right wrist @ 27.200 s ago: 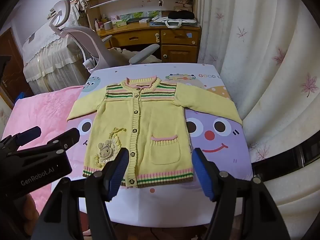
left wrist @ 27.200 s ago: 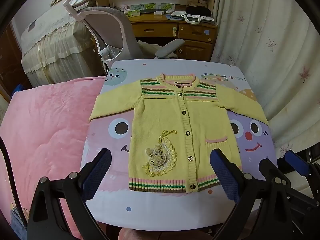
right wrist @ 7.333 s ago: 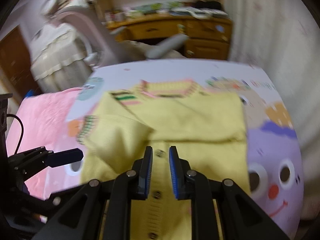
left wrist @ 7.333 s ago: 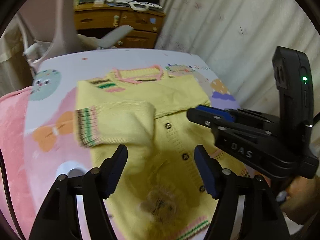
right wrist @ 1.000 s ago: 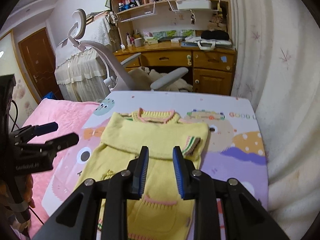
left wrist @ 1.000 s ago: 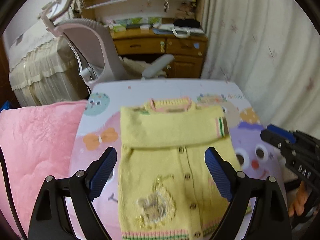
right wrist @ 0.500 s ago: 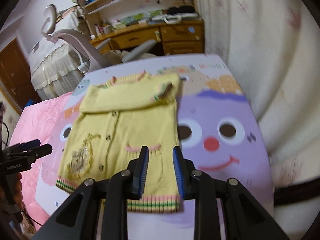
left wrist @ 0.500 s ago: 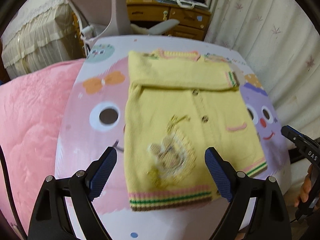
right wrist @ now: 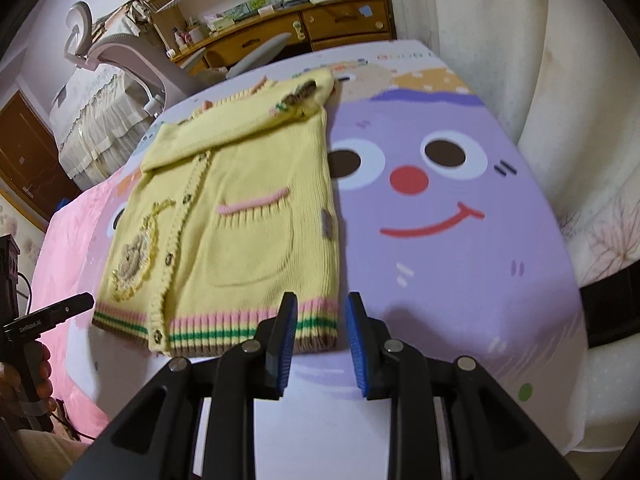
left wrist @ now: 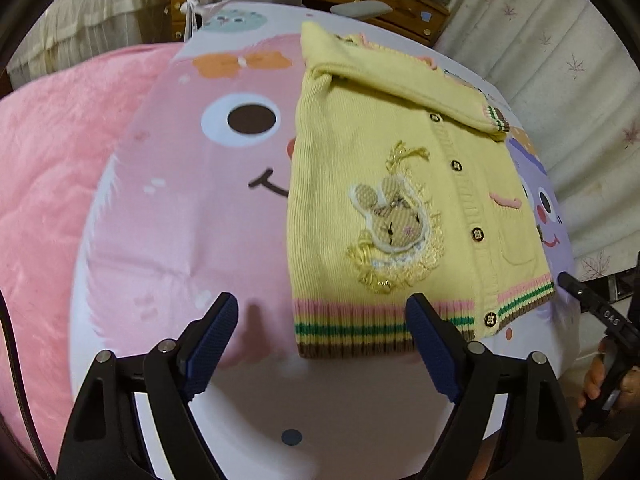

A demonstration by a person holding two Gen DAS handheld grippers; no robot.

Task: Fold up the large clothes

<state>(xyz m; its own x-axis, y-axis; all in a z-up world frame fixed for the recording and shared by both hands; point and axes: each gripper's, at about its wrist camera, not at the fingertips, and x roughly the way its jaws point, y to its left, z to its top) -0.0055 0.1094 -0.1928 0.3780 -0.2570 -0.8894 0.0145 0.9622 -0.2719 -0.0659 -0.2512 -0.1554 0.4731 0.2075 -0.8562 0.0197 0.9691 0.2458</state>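
Observation:
A yellow knit cardigan (left wrist: 400, 184) lies flat on the cartoon-printed table (left wrist: 192, 216), both sleeves folded across its chest. It has a bunny patch (left wrist: 394, 220) and a striped hem (left wrist: 360, 328). My left gripper (left wrist: 320, 344) is open and empty, low over the hem's left corner. In the right wrist view the cardigan (right wrist: 240, 208) lies left of centre. My right gripper (right wrist: 320, 336) is partly open and empty, its fingertips just at the hem's right corner (right wrist: 320, 328).
A pink blanket (left wrist: 44, 184) lies left of the table. A white office chair (right wrist: 120, 52) and a wooden desk (right wrist: 304, 20) stand beyond the far edge. Cream curtains (right wrist: 560, 80) hang at the right. The table's near edge is just under both grippers.
Both grippers have dropped lower and closer to the cardigan's hem. The right gripper's jaws have parted from nearly shut. The cardigan has not moved.

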